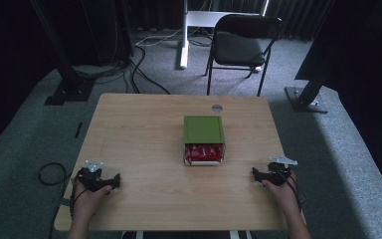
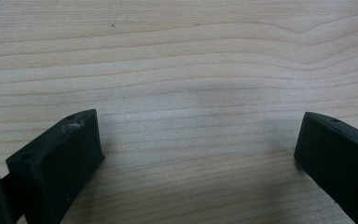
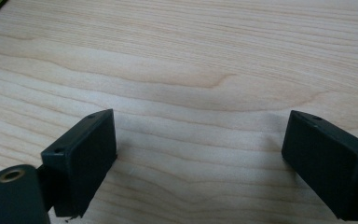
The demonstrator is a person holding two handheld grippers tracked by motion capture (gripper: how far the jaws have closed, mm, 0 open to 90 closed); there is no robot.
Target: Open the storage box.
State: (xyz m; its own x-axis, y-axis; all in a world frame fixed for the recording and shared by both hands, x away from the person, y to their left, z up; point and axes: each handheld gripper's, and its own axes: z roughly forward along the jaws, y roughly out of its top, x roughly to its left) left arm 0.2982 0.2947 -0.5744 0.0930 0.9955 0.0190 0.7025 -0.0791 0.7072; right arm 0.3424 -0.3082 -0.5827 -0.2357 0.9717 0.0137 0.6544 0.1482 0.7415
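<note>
A green box (image 1: 203,129) stands at the middle of the wooden table (image 1: 144,129), its near side open onto red packets (image 1: 204,153) inside. My left gripper (image 1: 113,182) rests near the table's front left corner, well to the left of the box. In the left gripper view its jaws stand wide apart over bare wood, my left gripper (image 2: 198,140) open with nothing between them. My right gripper (image 1: 256,174) rests near the front right edge, to the right of the box. The right gripper view shows my right gripper (image 3: 200,140) open over bare wood too.
A small grey round insert (image 1: 217,107) sits in the table near its far edge. Beyond the table stand a black chair (image 1: 241,45) and a white desk leg (image 1: 184,35). Black stand bases and cables lie on the carpet at the left and right.
</note>
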